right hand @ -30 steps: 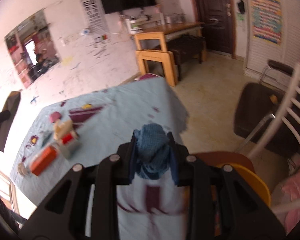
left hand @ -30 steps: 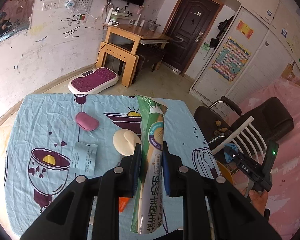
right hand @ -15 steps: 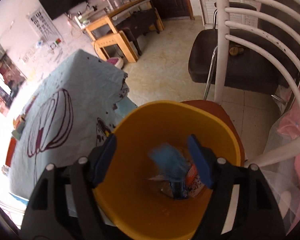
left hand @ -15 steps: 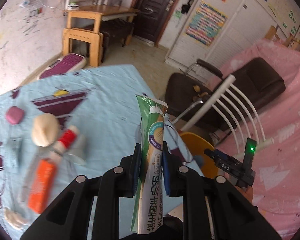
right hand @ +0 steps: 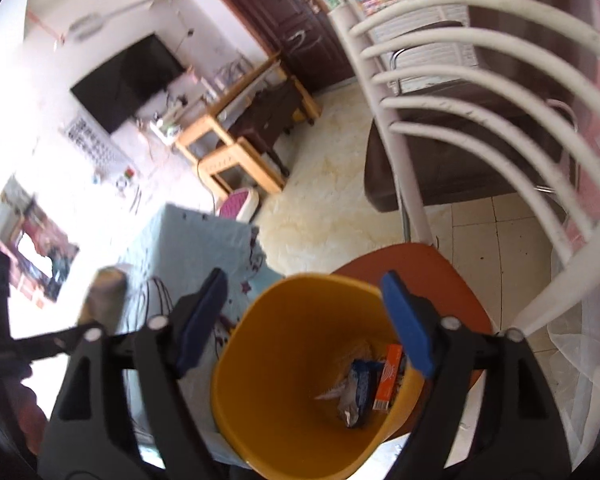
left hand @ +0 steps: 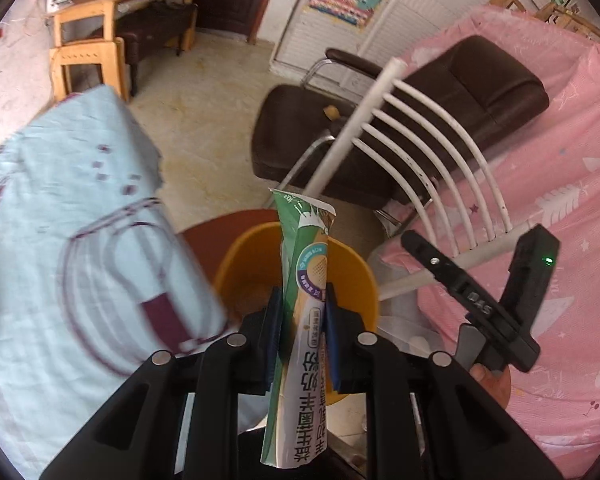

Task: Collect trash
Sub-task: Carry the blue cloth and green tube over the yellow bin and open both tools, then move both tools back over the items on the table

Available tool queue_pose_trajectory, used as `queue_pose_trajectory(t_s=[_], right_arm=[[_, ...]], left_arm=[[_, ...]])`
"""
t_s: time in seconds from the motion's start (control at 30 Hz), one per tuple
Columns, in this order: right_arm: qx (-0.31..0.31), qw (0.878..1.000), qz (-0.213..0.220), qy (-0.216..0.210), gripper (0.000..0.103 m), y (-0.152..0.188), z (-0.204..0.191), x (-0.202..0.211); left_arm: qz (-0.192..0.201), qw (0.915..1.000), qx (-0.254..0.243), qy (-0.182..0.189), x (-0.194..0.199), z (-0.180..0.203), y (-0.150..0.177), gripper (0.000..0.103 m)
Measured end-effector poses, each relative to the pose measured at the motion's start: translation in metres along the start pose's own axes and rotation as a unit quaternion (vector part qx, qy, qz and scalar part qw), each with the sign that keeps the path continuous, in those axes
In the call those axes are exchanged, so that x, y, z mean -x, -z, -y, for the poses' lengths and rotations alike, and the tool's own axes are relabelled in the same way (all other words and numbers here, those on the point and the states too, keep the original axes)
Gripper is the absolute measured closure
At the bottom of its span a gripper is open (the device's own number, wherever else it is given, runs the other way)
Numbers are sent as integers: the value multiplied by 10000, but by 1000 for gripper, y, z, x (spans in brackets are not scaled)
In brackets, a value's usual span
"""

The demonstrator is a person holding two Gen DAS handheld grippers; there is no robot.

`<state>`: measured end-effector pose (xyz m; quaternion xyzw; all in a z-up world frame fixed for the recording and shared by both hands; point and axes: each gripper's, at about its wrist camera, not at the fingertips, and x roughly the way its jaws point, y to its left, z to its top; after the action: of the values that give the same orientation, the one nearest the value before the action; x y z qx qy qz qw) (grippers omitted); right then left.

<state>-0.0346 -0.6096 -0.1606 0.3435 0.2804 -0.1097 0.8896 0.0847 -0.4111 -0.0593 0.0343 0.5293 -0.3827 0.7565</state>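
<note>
Left gripper (left hand: 302, 322) clamped on green snack wrapper (left hand: 300, 320), above yellow bin (left hand: 236, 272) for drop | right gripper (right hand: 304, 316) jaws just opening, empty over bin; trash lies inside.

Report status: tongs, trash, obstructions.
Left tongs shut on green wrapper, above yellow bin. Right tongs open, empty, jaws just opened. White chair back close by.

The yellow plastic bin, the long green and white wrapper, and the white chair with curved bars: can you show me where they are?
Yellow plastic bin (right hand: 300, 412): right wrist view, inner wall.
Long green and white wrapper (left hand: 306, 264): left wrist view, upper printed part.
White chair with curved bars (left hand: 428, 136): left wrist view, one back bar.
</note>
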Motion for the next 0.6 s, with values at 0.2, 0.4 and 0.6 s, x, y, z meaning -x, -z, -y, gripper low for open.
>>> queue_pose_trajectory(t_s=[0.2,0.4,0.6], right_arm=[[-129,9999,64,-47,24,-4,6,6],[-49,9999,-6,-97,24,-1,-1,3],[371,9990,-128,-203,24,7,-32,-5]], left_arm=[[-5,9998,86,174,-23,3,-3,8],[296,9992,249,-115,-2,-11,3,8],[824,9935,591,-524,58,-56,16,8]])
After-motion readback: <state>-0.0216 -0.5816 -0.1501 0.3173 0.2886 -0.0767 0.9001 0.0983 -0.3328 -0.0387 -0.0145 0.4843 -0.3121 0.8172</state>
